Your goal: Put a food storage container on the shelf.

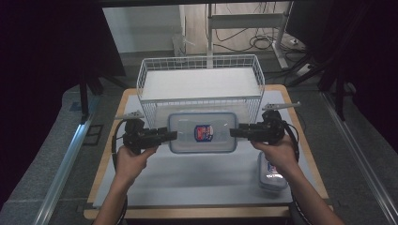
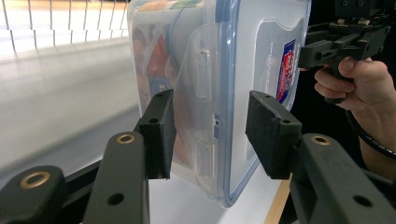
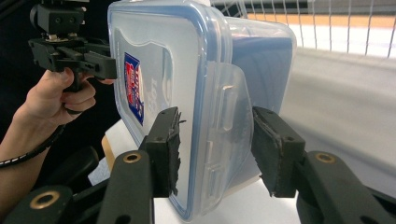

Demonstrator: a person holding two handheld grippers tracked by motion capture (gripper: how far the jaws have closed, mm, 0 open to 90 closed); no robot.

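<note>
1. The box (image 1: 202,132) is clear, rounded-rectangular plastic with a blue-rimmed lid and hinged side latches.
2. It sits between the left tongs (image 1: 172,135) and right tongs (image 1: 233,133), its long axis running from one to the other, lid up.
3. Both tongs straddle an end latch, spread, black pads not clamping.
4. A white wire basket (image 1: 155,75) stands beyond.

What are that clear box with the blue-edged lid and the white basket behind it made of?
Clear rectangular box with blue-rimmed lid: likely plastic, glossy and see-through, with moulded snap flaps. White basket: seemingly coated metal wire, a thin open grid, matte.
</note>
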